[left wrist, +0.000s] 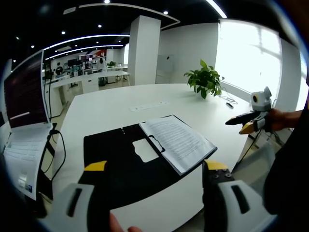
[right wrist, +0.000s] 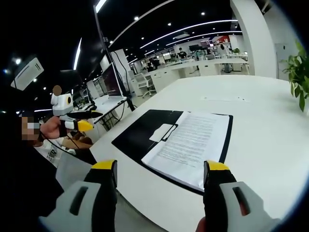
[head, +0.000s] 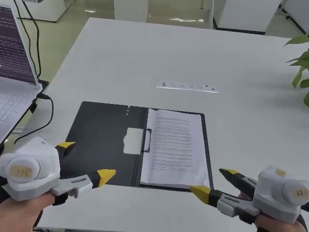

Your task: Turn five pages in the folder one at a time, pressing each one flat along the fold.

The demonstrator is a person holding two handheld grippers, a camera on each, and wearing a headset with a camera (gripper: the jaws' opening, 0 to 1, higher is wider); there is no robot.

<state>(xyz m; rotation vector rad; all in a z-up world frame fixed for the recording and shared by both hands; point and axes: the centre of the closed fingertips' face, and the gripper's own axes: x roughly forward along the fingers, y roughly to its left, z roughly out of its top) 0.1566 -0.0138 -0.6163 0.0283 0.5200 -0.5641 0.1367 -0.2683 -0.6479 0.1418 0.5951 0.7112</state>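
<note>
A black folder lies open on the white table, its left cover bare except for a white label. A stack of printed pages sits flat on its right half, held by a clip at the fold. My left gripper hovers open at the folder's near left corner, holding nothing. My right gripper hovers open just off the near right corner of the pages. The left gripper view has the folder beyond the open jaws. Past the open jaws in the right gripper view are the pages.
A laptop stands at the table's left edge with a black cable running near the folder. A flush power strip lies beyond the folder. A green plant stands at the right. The table stretches away behind.
</note>
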